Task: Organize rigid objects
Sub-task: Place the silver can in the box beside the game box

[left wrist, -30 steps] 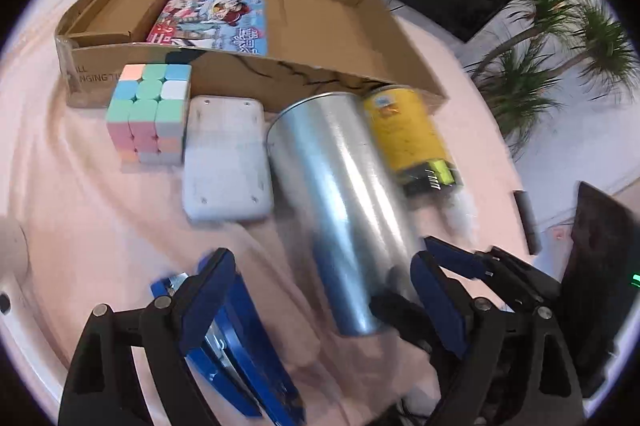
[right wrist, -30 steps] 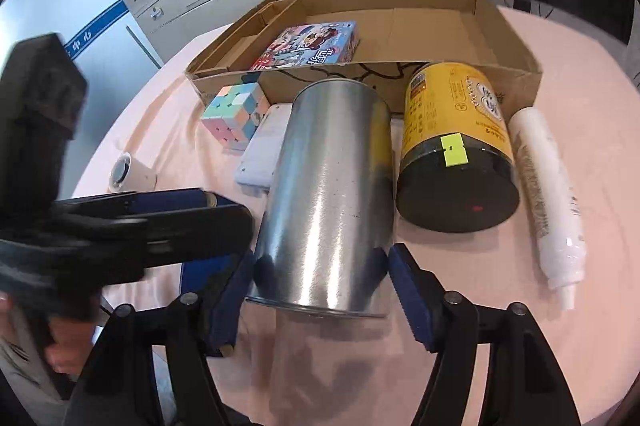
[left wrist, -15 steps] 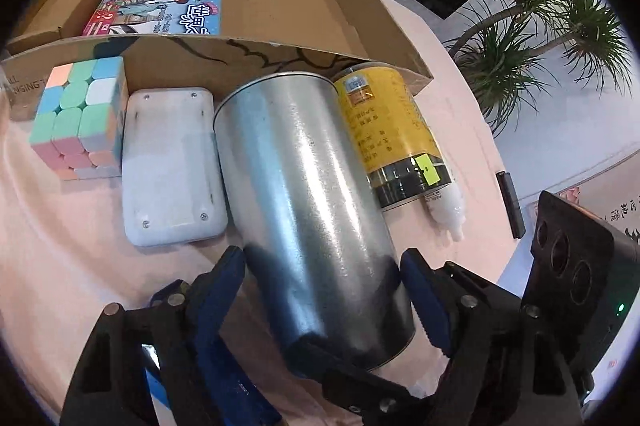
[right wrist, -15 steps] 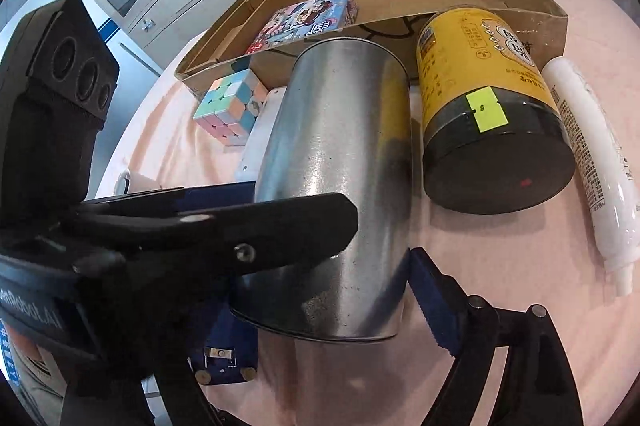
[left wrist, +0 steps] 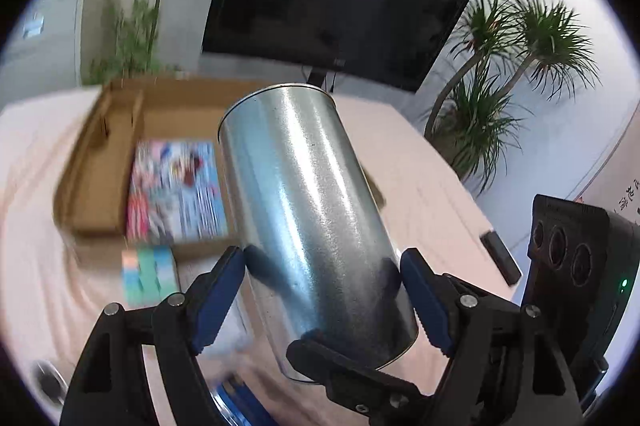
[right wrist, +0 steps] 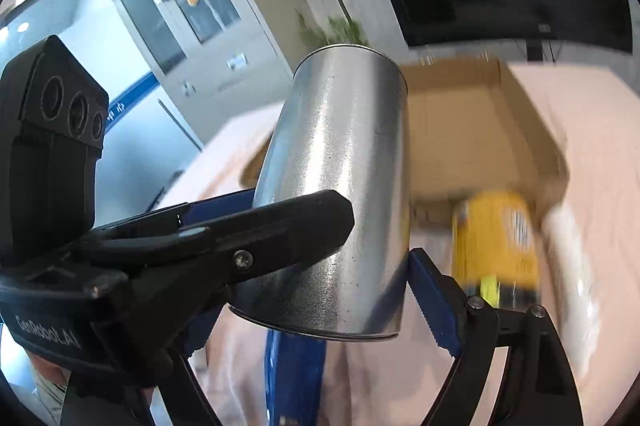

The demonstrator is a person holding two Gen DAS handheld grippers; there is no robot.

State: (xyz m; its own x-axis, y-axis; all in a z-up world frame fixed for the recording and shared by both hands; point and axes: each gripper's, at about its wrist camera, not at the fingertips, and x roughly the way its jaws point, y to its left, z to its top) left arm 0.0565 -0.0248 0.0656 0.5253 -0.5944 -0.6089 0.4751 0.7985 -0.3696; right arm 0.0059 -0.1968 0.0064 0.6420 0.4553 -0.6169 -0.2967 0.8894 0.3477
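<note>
A silver metal can (left wrist: 308,209) hangs tilted in the air above the pink tablecloth. My left gripper (left wrist: 324,294) is shut on its lower end, one blue pad on each side. My right gripper (right wrist: 316,314) grips the same end of the can (right wrist: 344,193); its right pad (right wrist: 432,302) presses the wall, while its left pad is mostly hidden behind the left gripper's black finger. Behind the can lies the cardboard box (left wrist: 100,185) with a picture book (left wrist: 176,189) inside.
A pastel cube (left wrist: 148,278) sits in front of the box. A yellow can (right wrist: 496,238) and a white tube (right wrist: 572,266) lie at the box's right corner. A blue object (right wrist: 296,378) lies under the can. A black remote (left wrist: 500,258) is near the table edge.
The silver can lay on the table; both grippers closed on it and raised it. Both views now look higher, over the box toward the dark screen and plants.
</note>
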